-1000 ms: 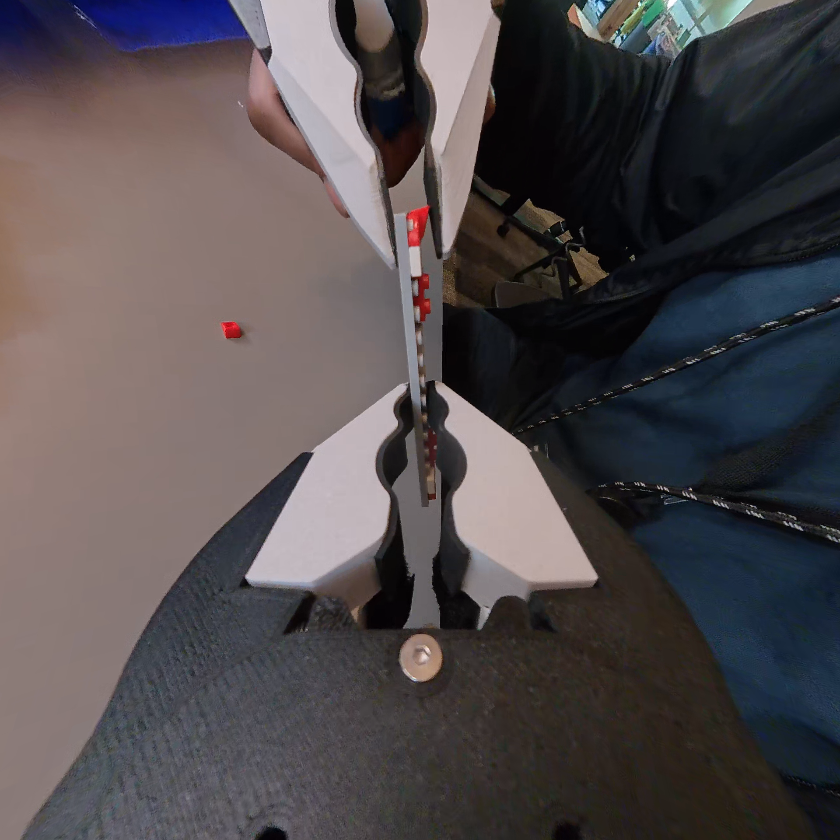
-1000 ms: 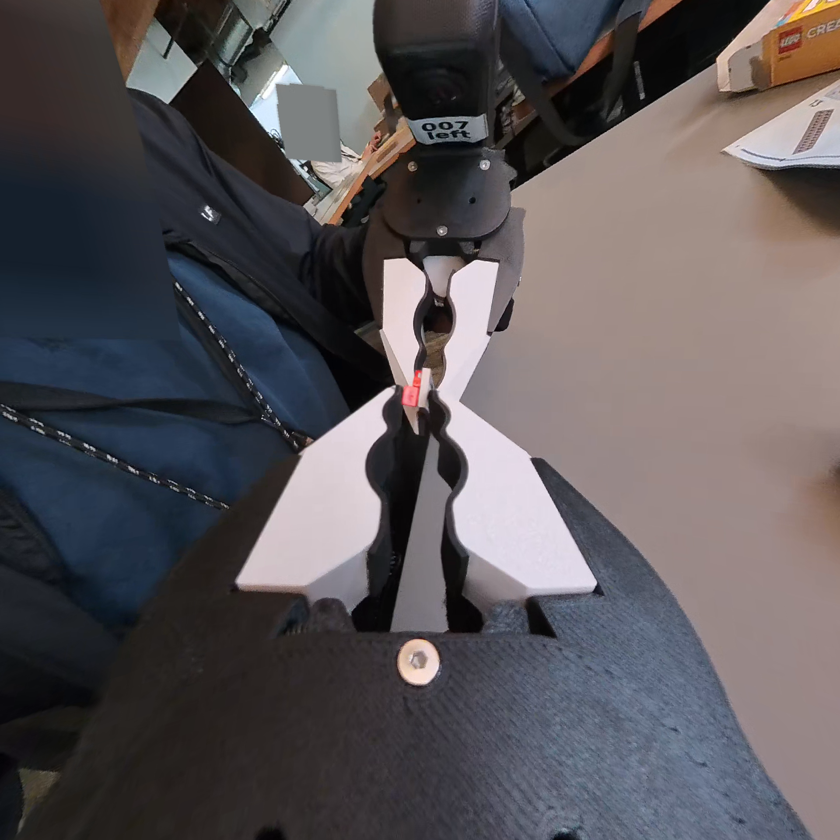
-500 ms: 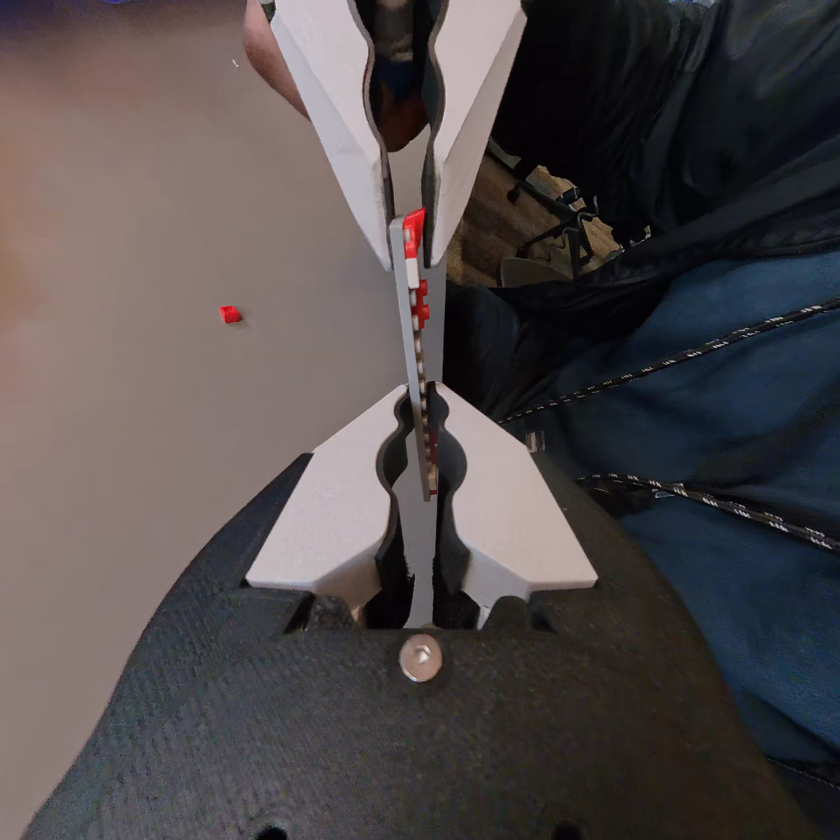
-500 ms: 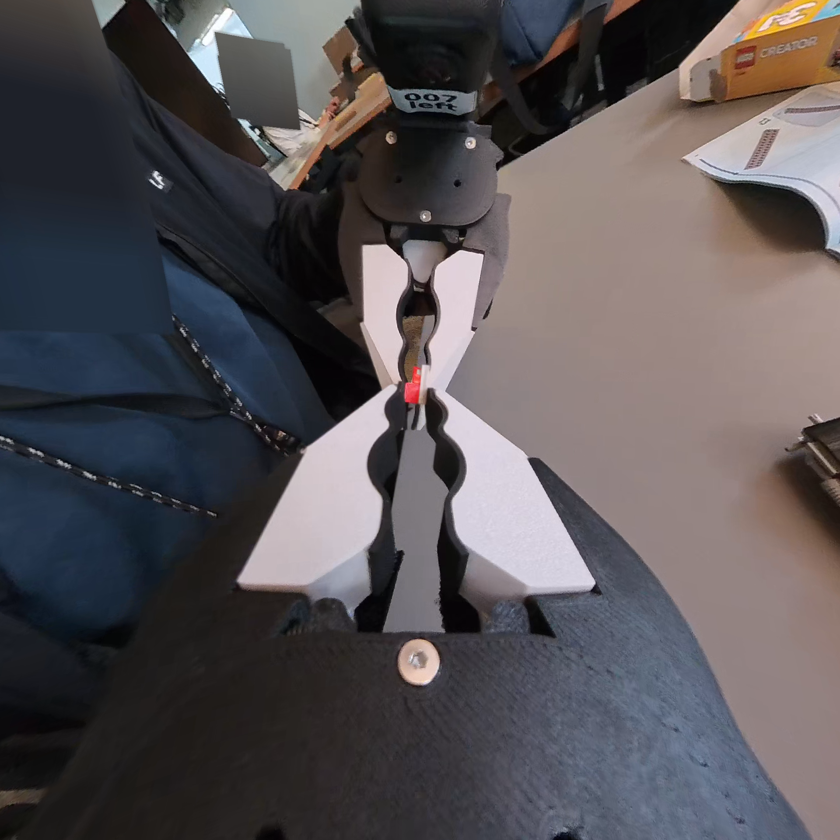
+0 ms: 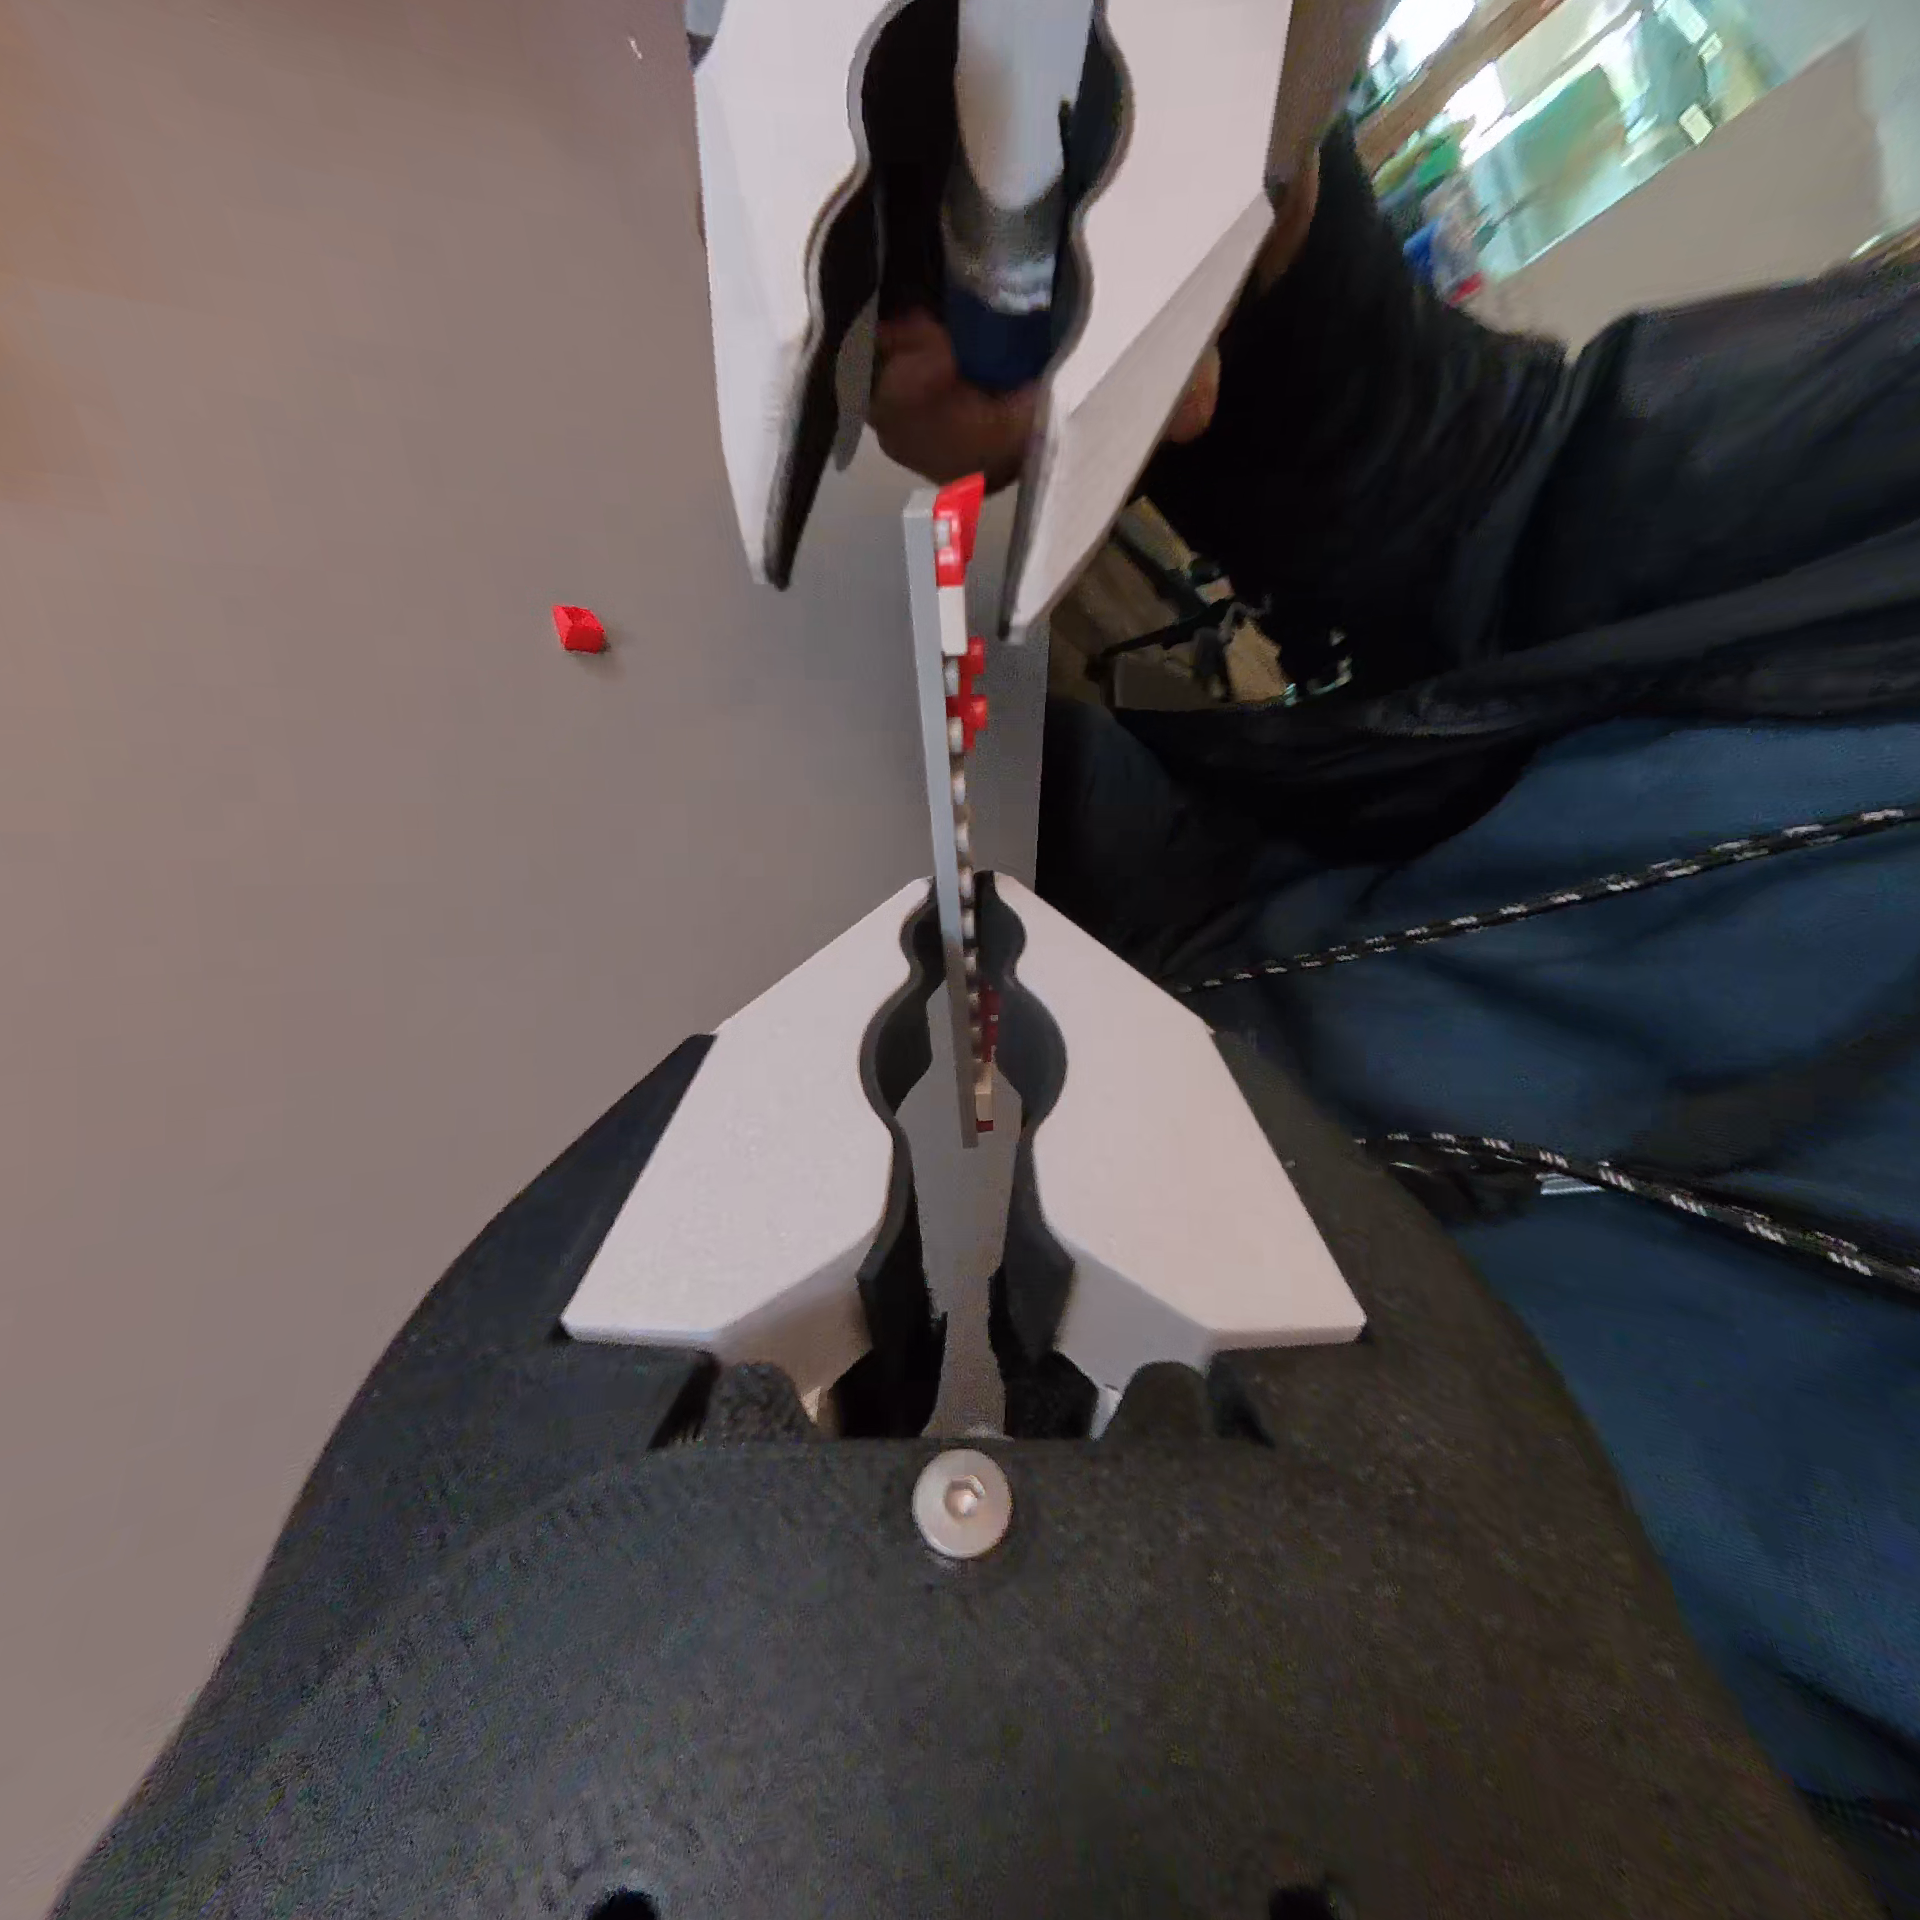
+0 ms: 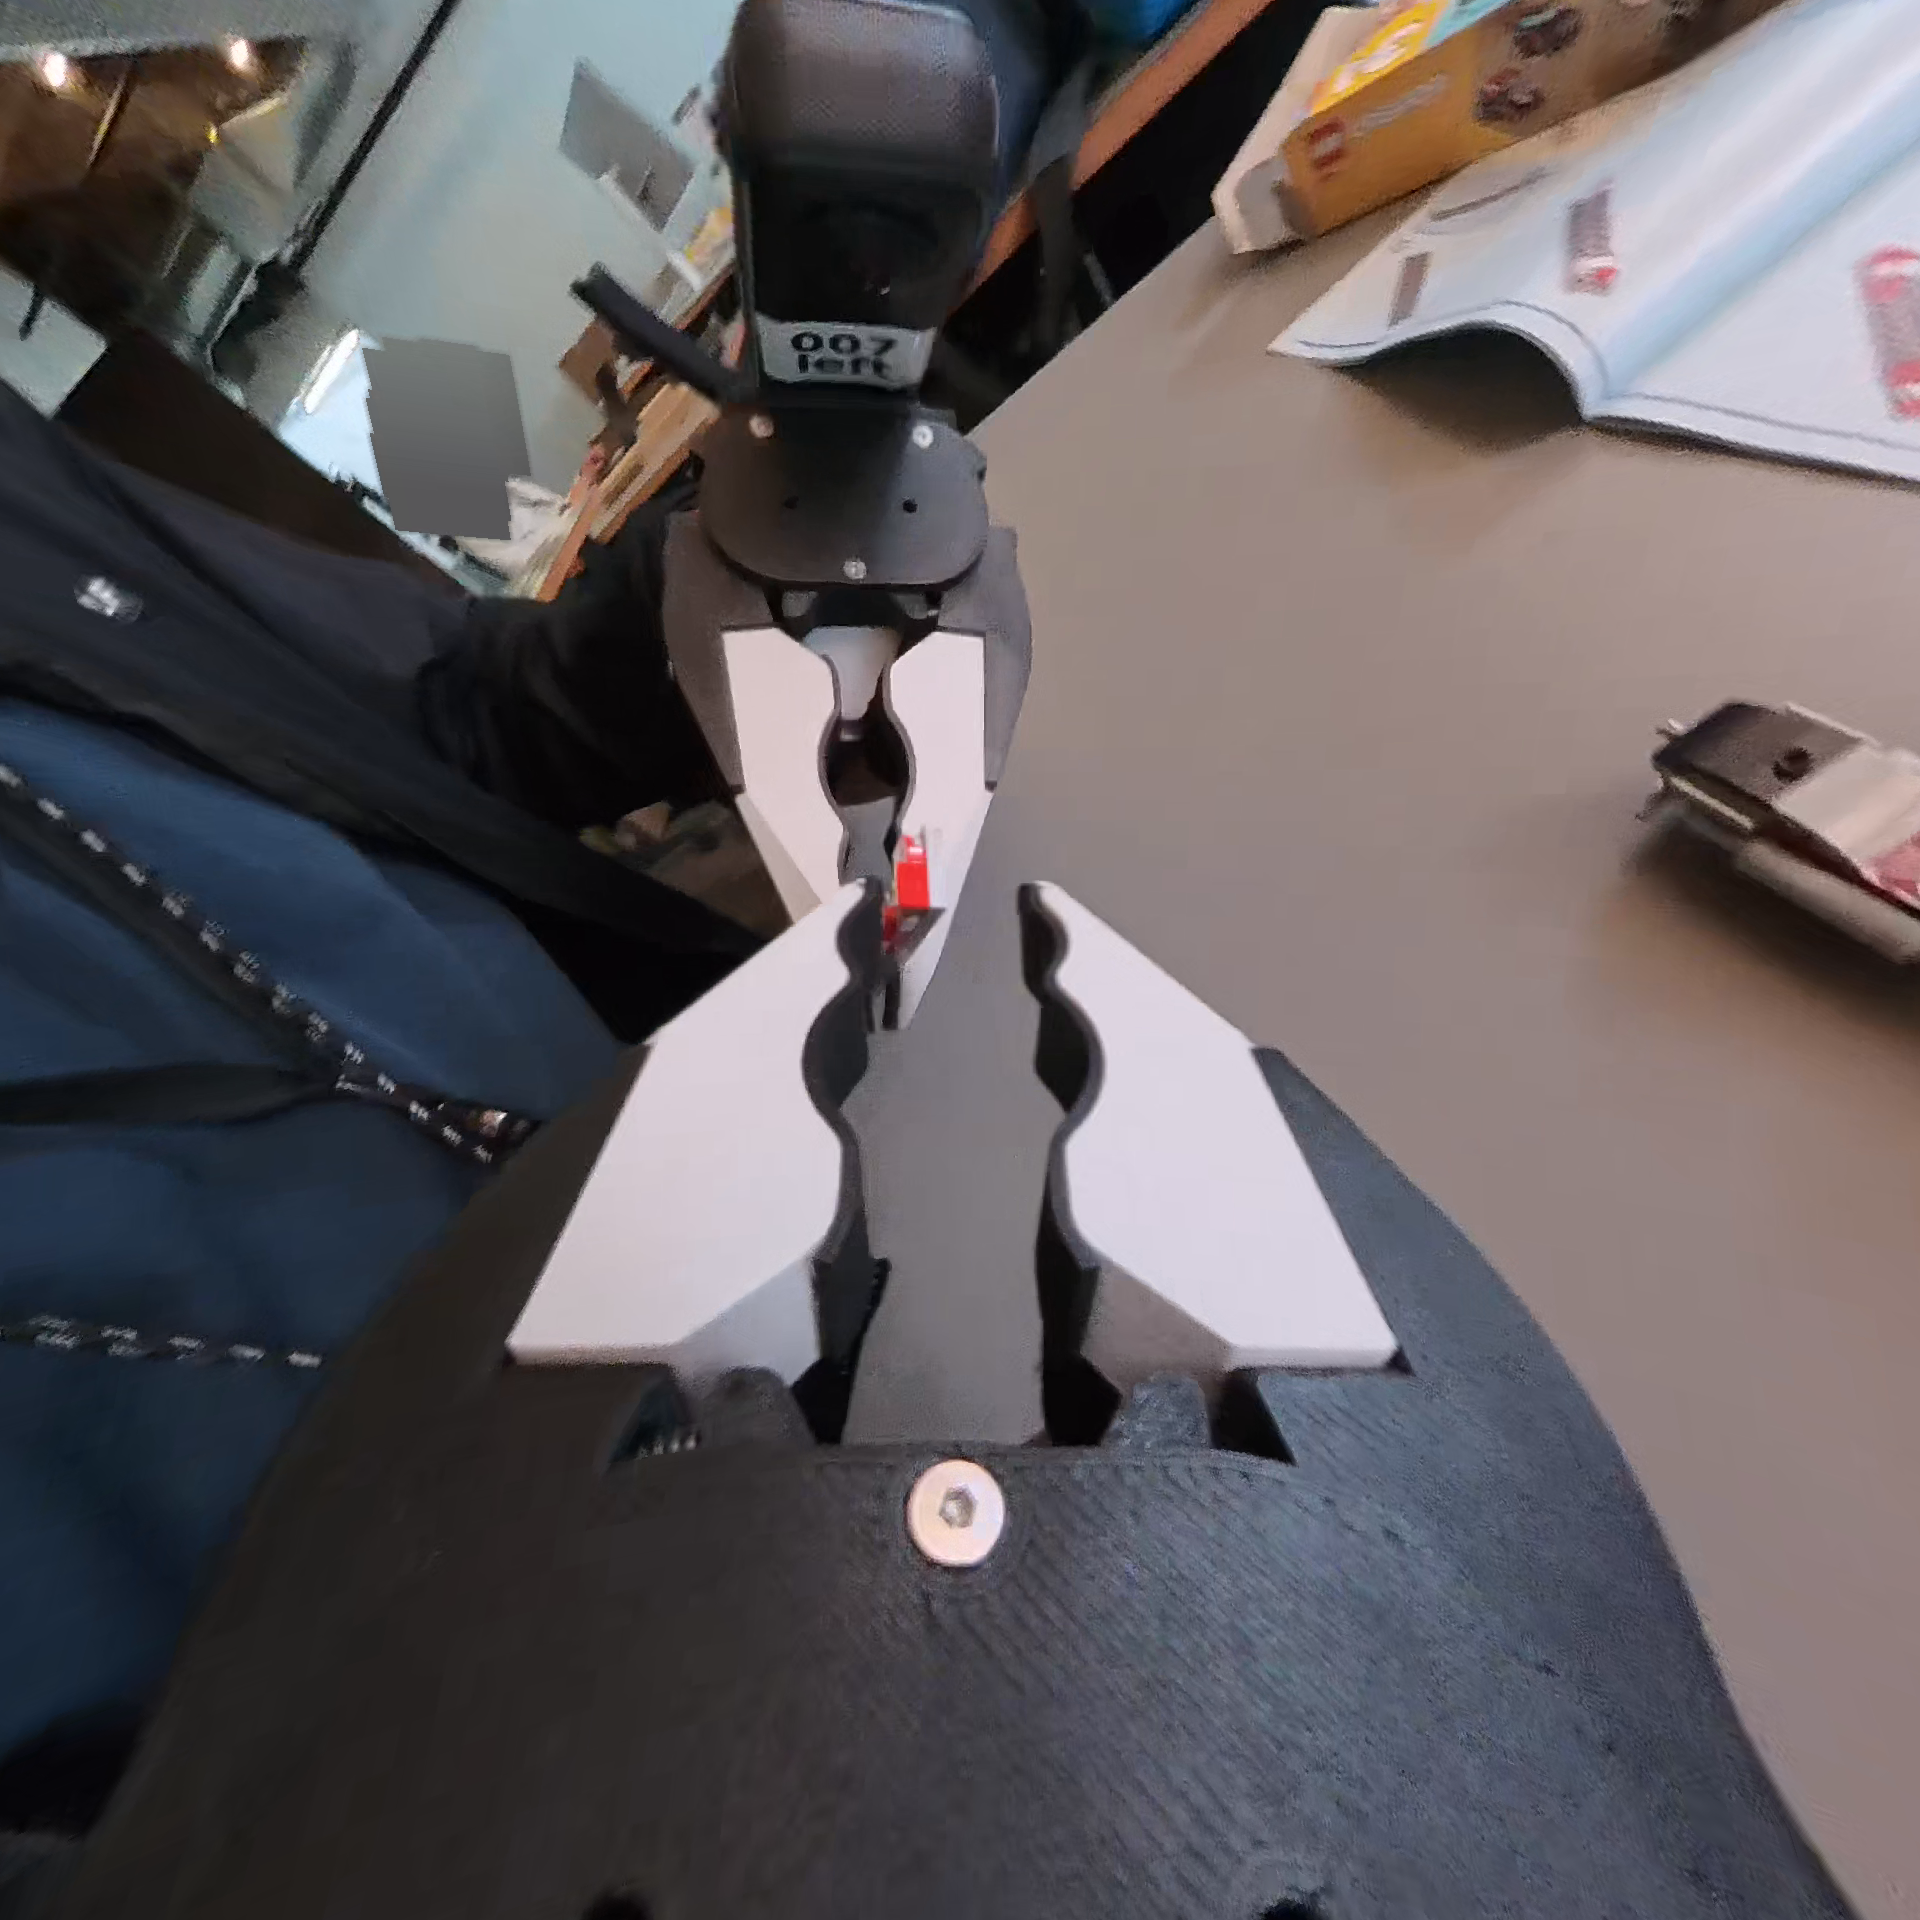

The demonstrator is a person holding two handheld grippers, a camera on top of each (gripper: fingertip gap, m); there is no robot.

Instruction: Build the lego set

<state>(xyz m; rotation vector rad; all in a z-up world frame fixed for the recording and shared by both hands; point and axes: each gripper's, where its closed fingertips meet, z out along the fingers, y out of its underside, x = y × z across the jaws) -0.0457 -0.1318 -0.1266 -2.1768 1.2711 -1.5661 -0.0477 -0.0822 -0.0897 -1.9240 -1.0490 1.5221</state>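
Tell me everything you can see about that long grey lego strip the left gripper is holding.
The grey strip is a long, thin plastic plate seen edge-on, with a row of studs and small red and white pieces clipped along one side, including a red piece at its far tip. The left gripper is shut on its near half, holding it in the air beside the table edge. Its far end sits between the fingers of the open right gripper, apparently untouched.
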